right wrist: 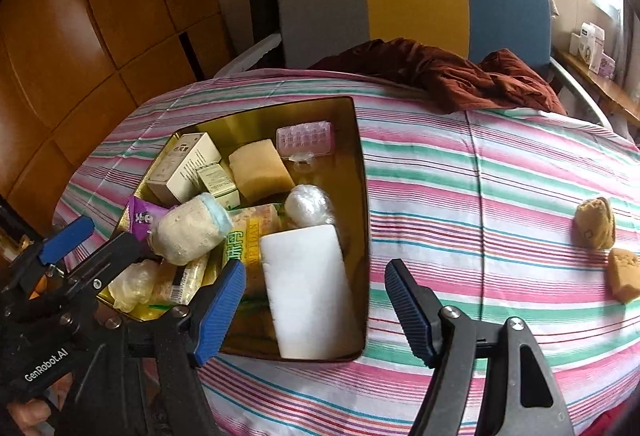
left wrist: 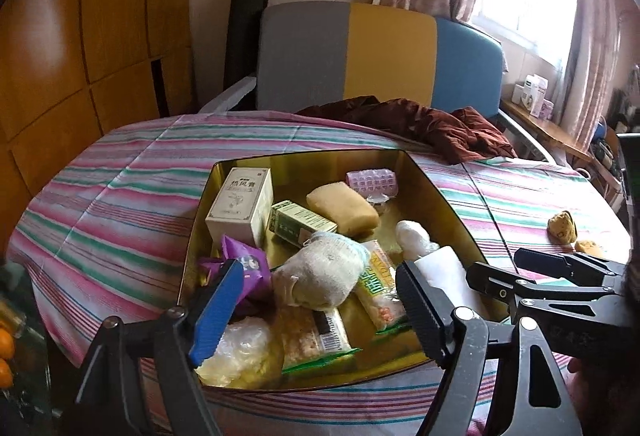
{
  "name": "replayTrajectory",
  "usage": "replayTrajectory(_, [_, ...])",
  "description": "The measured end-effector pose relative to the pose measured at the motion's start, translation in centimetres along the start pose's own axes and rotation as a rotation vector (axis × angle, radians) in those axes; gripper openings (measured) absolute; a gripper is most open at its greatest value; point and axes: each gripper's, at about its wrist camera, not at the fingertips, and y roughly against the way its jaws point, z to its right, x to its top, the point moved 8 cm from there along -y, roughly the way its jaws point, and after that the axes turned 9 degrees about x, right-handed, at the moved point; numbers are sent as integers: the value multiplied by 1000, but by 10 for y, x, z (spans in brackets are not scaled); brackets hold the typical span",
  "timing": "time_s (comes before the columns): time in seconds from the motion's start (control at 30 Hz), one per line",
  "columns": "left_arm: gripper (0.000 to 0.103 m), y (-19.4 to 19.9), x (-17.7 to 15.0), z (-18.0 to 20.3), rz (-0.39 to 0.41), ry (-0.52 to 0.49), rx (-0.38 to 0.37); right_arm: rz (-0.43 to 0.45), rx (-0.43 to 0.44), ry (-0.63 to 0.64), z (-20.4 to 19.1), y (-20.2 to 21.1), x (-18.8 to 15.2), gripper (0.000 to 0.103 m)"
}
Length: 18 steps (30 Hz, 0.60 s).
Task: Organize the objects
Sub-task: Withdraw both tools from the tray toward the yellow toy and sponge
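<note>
Both our claws, left claw (left wrist: 318,308) and right claw (right wrist: 316,308), hang open and empty over the gold rectangular tin box (right wrist: 362,196) crammed with packets on the striped desk (right wrist: 500,172), so next we likely fetch the two tan sponge lumps (right wrist: 596,224) lying well apart.

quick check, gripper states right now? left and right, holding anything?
Left gripper: open, nothing held, fingers over the gold tin.
Right gripper: open, empty, above the tin's near right corner.
</note>
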Motion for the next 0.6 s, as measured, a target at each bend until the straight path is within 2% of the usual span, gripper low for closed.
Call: replayTrajectory(0.6, [79,16,6,61,34,-146,-87,41,-106,-76,55,41,-4,73])
